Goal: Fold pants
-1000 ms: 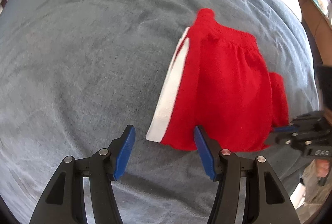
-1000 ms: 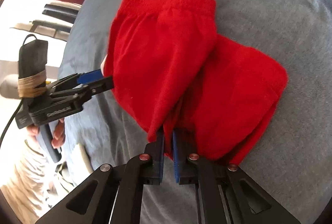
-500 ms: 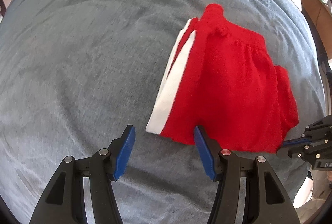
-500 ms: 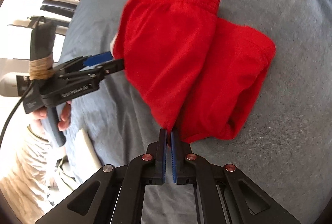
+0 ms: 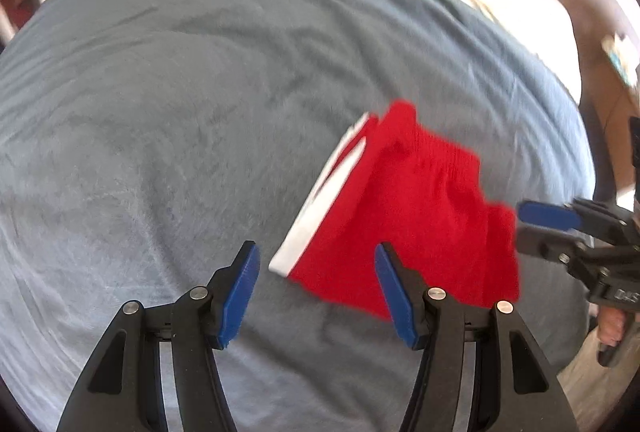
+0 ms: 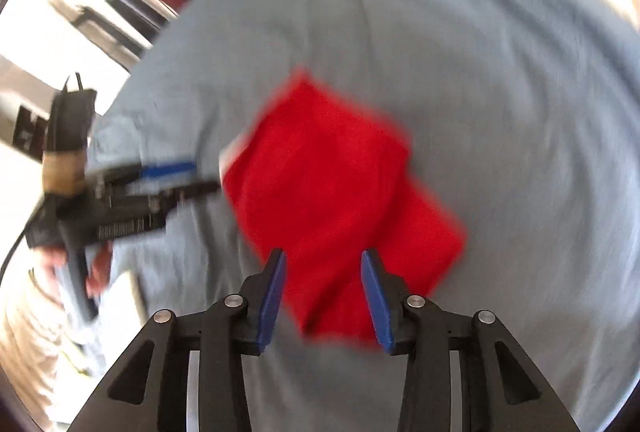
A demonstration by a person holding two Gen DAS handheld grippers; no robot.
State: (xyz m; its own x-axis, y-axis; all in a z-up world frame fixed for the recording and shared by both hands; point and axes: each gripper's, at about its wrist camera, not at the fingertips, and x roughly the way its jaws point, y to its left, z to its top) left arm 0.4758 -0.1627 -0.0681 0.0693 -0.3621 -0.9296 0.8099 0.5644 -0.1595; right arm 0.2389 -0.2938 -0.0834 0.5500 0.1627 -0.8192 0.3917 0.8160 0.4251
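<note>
Ahead of the released right claw [image 6: 323, 286], the folded red shorts [image 6: 336, 192] lie flat on the grey blanket [image 6: 500, 92]. Left claw [image 5: 317, 288] hovers level, likewise spread wide, shorts just beyond its right finger.

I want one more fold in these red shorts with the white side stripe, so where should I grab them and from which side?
Probably grip the red shorts at the near hem corner by the white side stripe, coming in low from the near side with the open left gripper. That corner lies flat on the grey blanket with stacked layers, nearly between the fingers.
</note>
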